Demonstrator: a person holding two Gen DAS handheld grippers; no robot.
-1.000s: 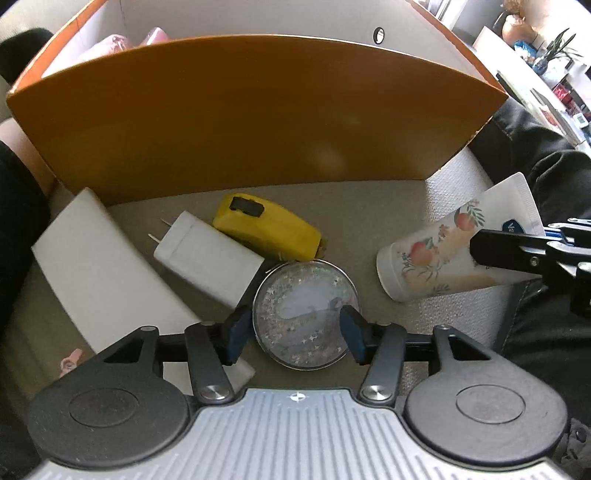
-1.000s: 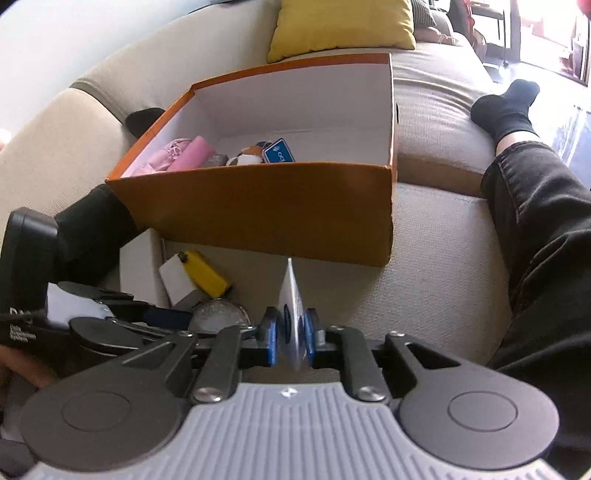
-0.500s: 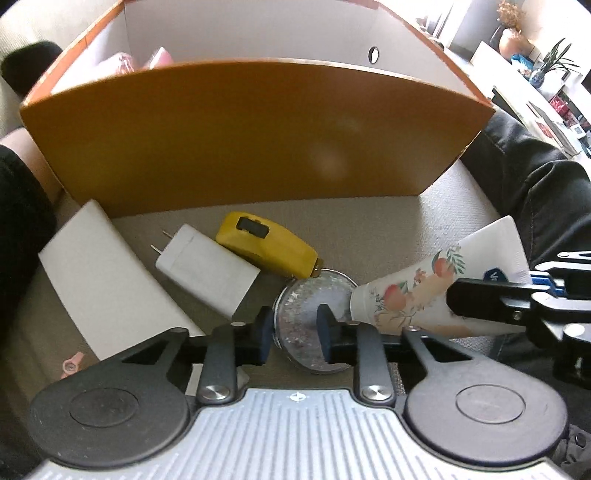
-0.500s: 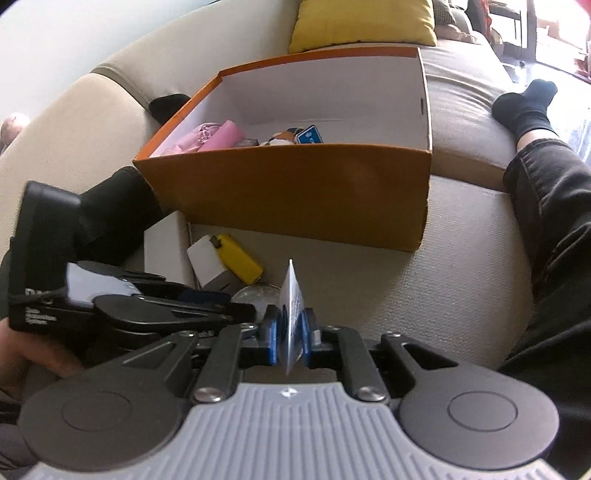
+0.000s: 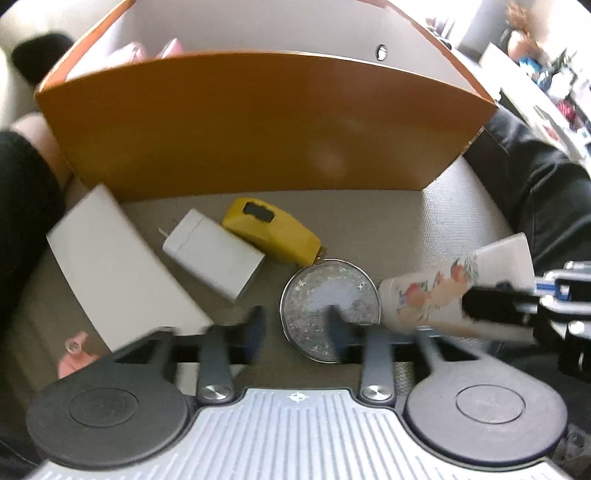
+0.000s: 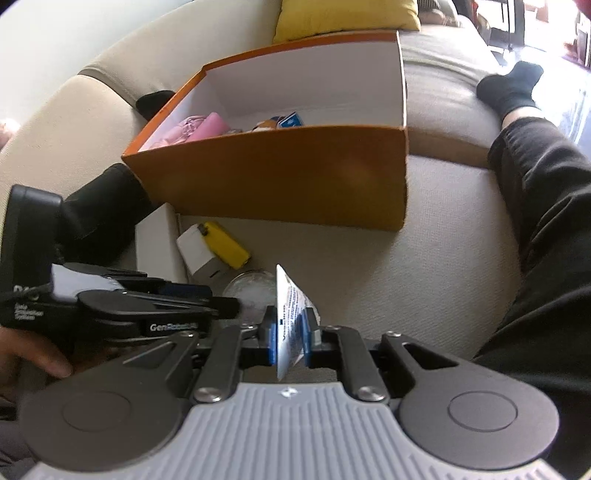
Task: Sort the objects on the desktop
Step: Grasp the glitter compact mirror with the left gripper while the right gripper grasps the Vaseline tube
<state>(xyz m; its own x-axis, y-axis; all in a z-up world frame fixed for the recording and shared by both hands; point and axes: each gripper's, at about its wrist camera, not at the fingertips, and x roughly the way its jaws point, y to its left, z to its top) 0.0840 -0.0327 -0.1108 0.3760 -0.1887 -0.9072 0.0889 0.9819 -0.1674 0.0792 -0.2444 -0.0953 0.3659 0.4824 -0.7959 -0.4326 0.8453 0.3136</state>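
A round glittery disc [image 5: 328, 302] lies on the beige sofa cushion in front of the orange box [image 5: 258, 125]. My left gripper [image 5: 295, 328] hovers over the disc's near left edge, its jaws apart and holding nothing. A white charger [image 5: 212, 253] and a yellow lighter-shaped case [image 5: 273, 230] lie beside the disc. My right gripper [image 6: 290, 332] is shut on the flat end of a white floral cream tube [image 5: 454, 295], which also shows in the right wrist view [image 6: 290, 314], and holds it just right of the disc.
A flat white box [image 5: 110, 258] lies at the left, a small pink item [image 5: 74, 356] near it. The orange box [image 6: 295, 166] holds pink items [image 6: 195, 127] and a blue card [image 6: 291, 119]. My dark-trousered legs [image 6: 546, 206] flank the cushion. A yellow pillow [image 6: 343, 14] sits behind.
My left gripper narrowed, then opened again and shifted left off the disc. My right gripper carried the tube left against the disc, then slightly back and up.
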